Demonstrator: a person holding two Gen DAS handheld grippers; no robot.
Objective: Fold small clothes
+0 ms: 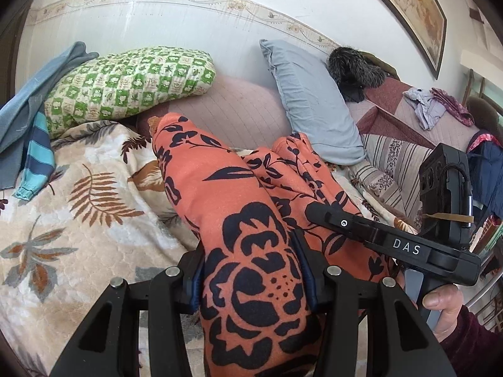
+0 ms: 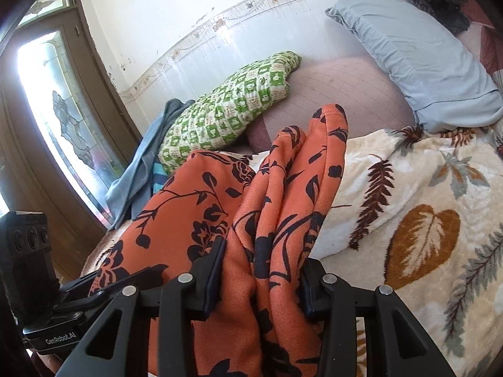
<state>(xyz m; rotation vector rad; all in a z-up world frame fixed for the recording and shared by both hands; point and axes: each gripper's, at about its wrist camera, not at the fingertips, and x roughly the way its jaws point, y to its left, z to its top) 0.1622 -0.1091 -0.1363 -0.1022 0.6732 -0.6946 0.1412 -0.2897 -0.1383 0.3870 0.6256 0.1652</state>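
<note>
An orange garment with black flower print (image 1: 220, 188) is lifted off the bed, bunched in thick folds. My left gripper (image 1: 251, 286) is shut on one bunch of it, the cloth filling the gap between both pads. In the right wrist view the same orange garment (image 2: 283, 188) hangs in several folds, and my right gripper (image 2: 261, 282) is shut on them. The right gripper (image 1: 389, 238) also shows in the left wrist view, held by a hand (image 1: 446, 311) at the right, just beside the left one. The fingertips of both grippers are hidden by cloth.
A leaf-patterned cream blanket (image 1: 63, 220) covers the bed. At the head lie a green checked pillow (image 1: 132, 81), a grey-blue pillow (image 1: 311, 100) and a pink cushion (image 1: 232, 110). Blue clothes (image 1: 28, 125) lie at the left, more clothes (image 1: 433, 106) at the right. A glass door (image 2: 56, 119) stands left.
</note>
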